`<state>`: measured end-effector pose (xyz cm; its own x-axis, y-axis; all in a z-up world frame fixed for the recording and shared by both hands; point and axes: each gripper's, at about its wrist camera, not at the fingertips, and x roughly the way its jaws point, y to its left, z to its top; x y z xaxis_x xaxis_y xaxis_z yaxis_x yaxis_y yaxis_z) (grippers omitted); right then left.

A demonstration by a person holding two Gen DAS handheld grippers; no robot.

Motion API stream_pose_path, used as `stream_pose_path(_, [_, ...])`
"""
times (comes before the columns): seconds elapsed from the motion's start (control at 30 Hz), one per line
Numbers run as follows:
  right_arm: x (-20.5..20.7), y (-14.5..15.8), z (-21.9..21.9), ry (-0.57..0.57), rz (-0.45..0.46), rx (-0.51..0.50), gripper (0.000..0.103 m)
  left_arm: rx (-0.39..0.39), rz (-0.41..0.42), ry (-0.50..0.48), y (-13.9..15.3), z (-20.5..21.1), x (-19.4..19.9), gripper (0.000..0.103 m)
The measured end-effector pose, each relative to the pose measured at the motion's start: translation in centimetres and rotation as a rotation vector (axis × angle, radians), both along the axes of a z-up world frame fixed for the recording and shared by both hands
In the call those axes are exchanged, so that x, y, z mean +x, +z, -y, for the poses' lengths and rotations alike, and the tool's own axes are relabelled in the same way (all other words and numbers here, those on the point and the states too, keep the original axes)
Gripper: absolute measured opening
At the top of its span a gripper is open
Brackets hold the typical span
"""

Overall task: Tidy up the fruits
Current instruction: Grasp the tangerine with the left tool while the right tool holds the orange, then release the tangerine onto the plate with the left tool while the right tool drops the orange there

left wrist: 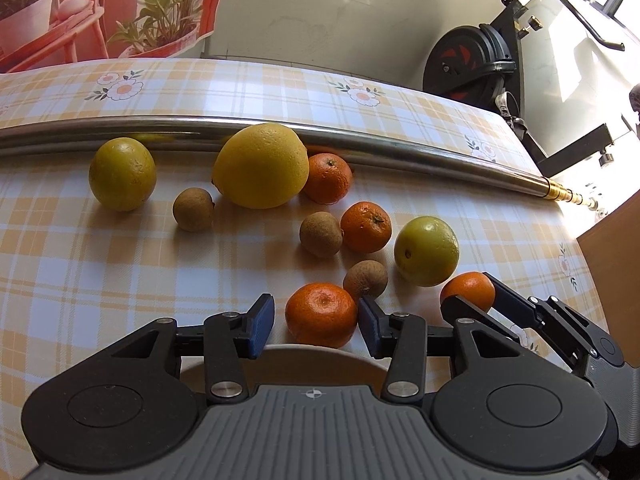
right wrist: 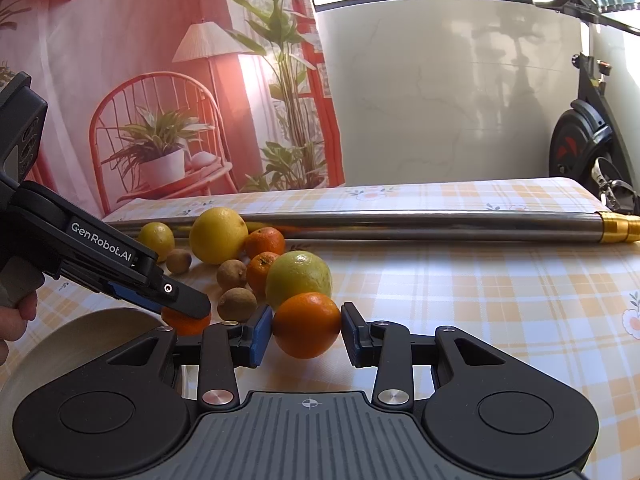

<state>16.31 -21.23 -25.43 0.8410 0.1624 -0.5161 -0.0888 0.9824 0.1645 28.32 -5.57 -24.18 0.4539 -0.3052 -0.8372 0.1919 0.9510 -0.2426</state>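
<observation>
Fruit lies on a checked tablecloth: a large yellow citrus (left wrist: 262, 166), two green-yellow fruits (left wrist: 122, 174) (left wrist: 426, 251), several tangerines and three brown longans (left wrist: 193, 209). My left gripper (left wrist: 316, 326) is open around a tangerine (left wrist: 321, 315), its pads on either side with small gaps. My right gripper (right wrist: 307, 334) has its pads against another tangerine (right wrist: 307, 325); it also shows in the left wrist view (left wrist: 469, 290). A cream bowl (left wrist: 304, 364) sits just under the left gripper.
A long steel tube with a brass end (left wrist: 360, 142) lies across the table behind the fruit. The bowl's rim (right wrist: 80, 328) is at the left in the right wrist view. An exercise bike (left wrist: 476, 60) stands beyond the table's right end.
</observation>
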Motion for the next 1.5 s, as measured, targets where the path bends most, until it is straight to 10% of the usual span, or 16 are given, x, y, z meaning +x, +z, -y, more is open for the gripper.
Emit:
stream_pose_path(0.73, [-0.4,0.1,0.1,-0.023,0.021,0.001,0.035,0.057,0.246,-0.089,4.1,-2.7,-6.9,0.041])
stream_pose_path(1.5, [-3.4,0.8,-1.5,-0.038,0.009,0.027,0.035,-0.04,0.096,-0.072,0.6,-2.9,-6.4,0.041])
